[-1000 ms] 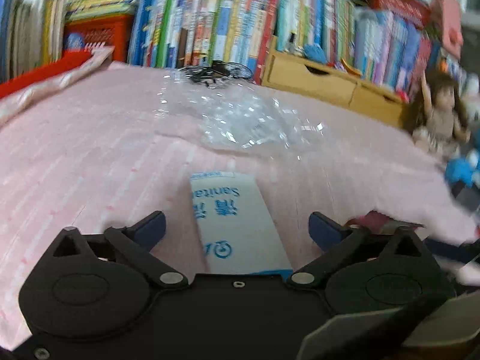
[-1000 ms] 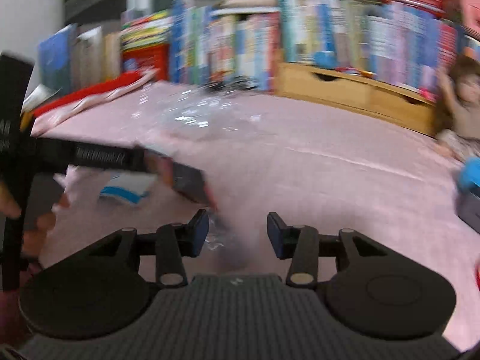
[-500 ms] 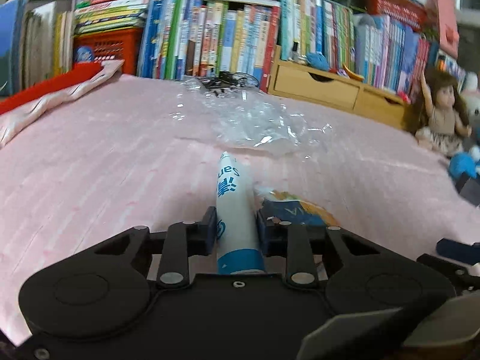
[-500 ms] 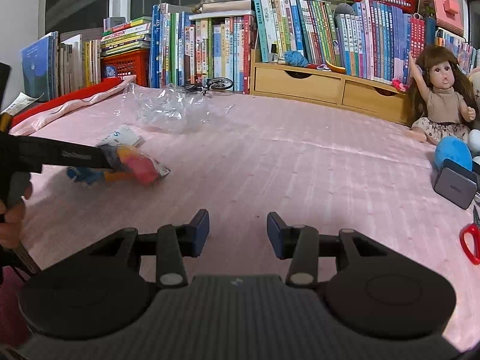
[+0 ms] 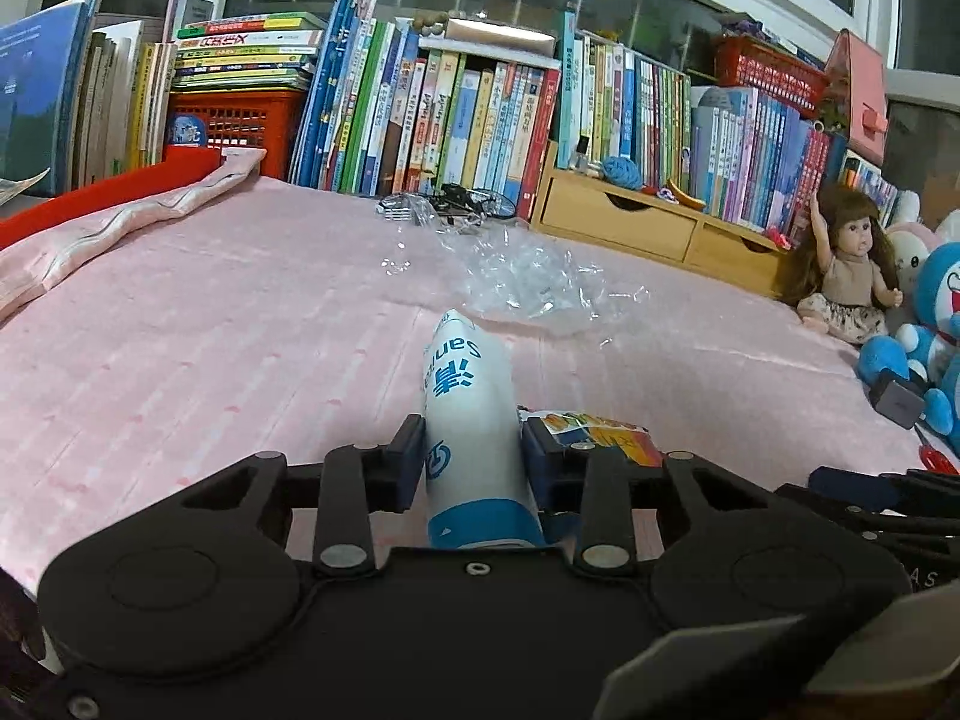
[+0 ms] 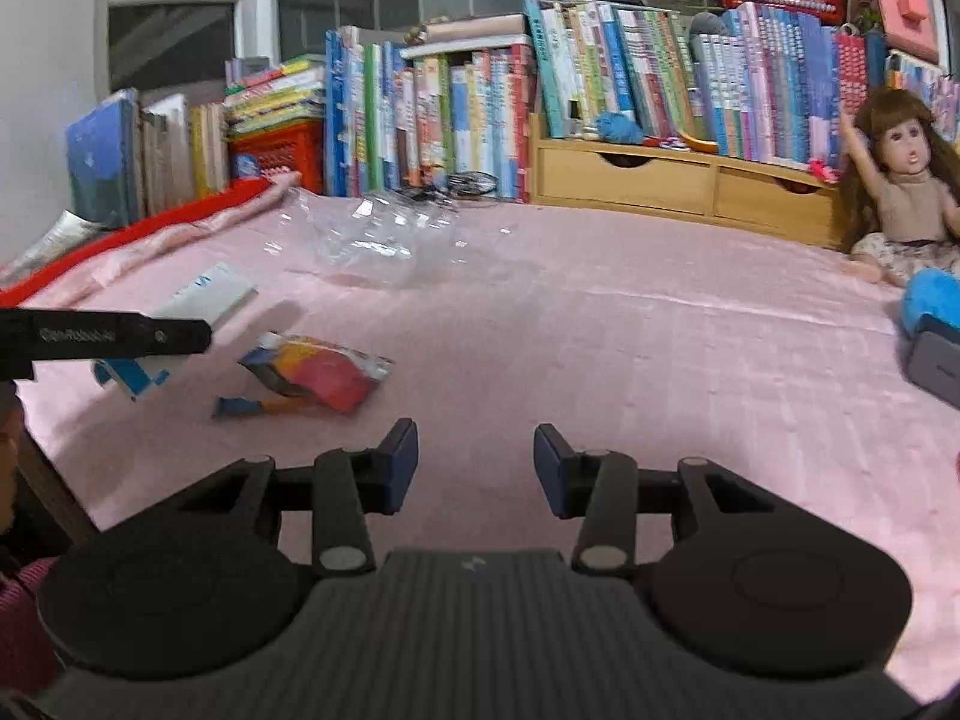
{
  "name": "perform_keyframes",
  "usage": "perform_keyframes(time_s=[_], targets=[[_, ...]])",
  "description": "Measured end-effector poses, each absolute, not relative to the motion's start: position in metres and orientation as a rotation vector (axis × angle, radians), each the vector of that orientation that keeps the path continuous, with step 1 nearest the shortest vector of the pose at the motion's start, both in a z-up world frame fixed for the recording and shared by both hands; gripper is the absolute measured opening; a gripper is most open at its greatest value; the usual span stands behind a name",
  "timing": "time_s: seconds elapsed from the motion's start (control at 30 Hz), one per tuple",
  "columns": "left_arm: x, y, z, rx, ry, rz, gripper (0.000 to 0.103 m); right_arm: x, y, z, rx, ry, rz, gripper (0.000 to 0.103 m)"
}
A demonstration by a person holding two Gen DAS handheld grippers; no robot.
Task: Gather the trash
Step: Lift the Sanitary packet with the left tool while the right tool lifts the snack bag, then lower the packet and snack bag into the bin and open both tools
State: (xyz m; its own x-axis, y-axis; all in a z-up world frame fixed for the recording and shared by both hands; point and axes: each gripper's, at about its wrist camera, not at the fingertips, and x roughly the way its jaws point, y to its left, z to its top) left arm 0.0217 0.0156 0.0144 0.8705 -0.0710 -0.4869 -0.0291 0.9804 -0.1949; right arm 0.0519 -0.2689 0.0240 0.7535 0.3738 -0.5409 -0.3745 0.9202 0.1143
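My left gripper [image 5: 471, 459] is shut on a white and blue wipes packet [image 5: 468, 420], which sticks forward between the blue pads. In the right wrist view the same packet [image 6: 204, 294] hangs at the left gripper's finger [image 6: 120, 339], lifted off the pink bed cover [image 6: 600, 348]. A colourful snack wrapper [image 6: 318, 375] lies flat on the cover beside it, also showing right of the left pads as the wrapper [image 5: 594, 429]. A crumpled clear plastic bag [image 5: 528, 282] lies farther back. My right gripper [image 6: 476, 462] stands open over bare cover, nothing between its fingers.
Rows of books [image 5: 456, 120] and a wooden drawer unit [image 5: 654, 228] line the far edge. A doll [image 6: 906, 180], blue plush toys [image 5: 924, 336] and a dark small box [image 6: 936, 360] sit at the right. A red-edged folded blanket [image 5: 108, 210] lies at the left.
The left gripper closed on the wipes packet and lifted it. The snack wrapper came off the right gripper's side and now lies on the cover. The right gripper drew back.
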Motion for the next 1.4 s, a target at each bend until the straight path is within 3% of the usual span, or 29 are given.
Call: perform_keyframes(time_s=[0.13, 0.2, 0.3, 0.43, 0.5, 0.57, 0.6, 0.63, 1.4], targets=[[0.020, 0.022, 0.013, -0.215, 0.522, 0.005, 0.031, 0.067, -0.243, 0.027, 0.007, 0.597, 0.462, 0.088], [0.019, 0.028, 0.014, -0.227, 0.520, 0.022, 0.031, 0.080, -0.226, 0.030, 0.006, 0.604, 0.481, 0.095], [0.017, 0.038, 0.017, -0.227, 0.505, 0.051, 0.031, 0.099, -0.200, 0.031, 0.003, 0.634, 0.504, 0.103], [0.016, 0.050, 0.018, -0.224, 0.501, 0.076, 0.031, 0.118, -0.164, 0.019, -0.098, 0.711, 0.537, 0.103], [0.015, 0.054, 0.017, -0.230, 0.505, 0.078, 0.031, 0.117, -0.153, 0.012, -0.148, 0.717, 0.538, 0.096], [0.013, 0.057, 0.015, -0.231, 0.506, 0.077, 0.031, 0.109, -0.154, 0.017, -0.120, 0.709, 0.554, 0.078], [0.012, 0.058, 0.015, -0.232, 0.505, 0.077, 0.031, 0.105, -0.155, 0.019, -0.117, 0.702, 0.542, 0.063], [0.011, 0.059, 0.014, -0.234, 0.504, 0.075, 0.031, 0.100, -0.157, 0.021, -0.113, 0.696, 0.538, 0.056], [-0.068, 0.027, 0.020, -0.222, 0.536, -0.118, 0.030, -0.018, -0.228, 0.041, 0.042, 0.597, 0.452, 0.054]])
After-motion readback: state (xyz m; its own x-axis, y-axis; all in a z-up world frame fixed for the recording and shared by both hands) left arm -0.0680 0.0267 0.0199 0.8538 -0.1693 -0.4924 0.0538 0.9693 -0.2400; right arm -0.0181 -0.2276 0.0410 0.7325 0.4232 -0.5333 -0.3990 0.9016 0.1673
